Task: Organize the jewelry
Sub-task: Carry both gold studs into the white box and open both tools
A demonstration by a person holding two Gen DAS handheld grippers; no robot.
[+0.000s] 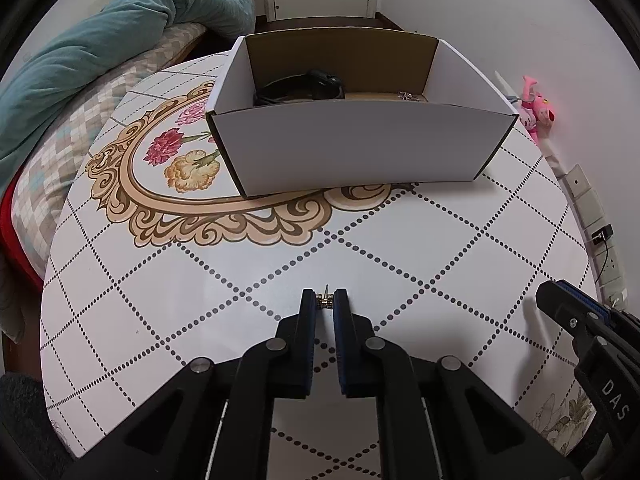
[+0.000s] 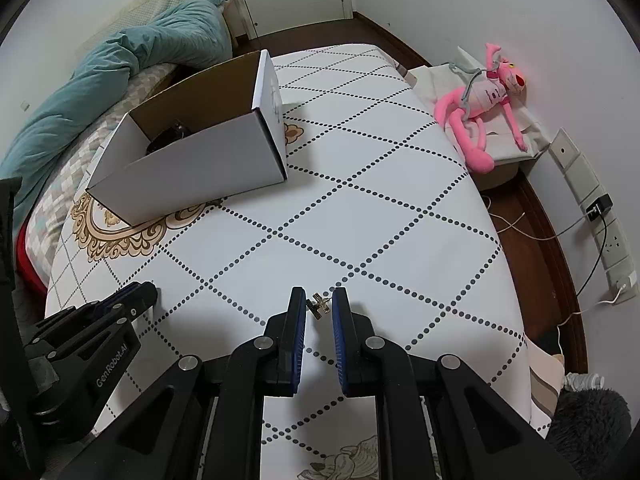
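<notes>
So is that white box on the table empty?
No. The box is open-topped and holds a black item and a small silvery piece inside.
</notes>
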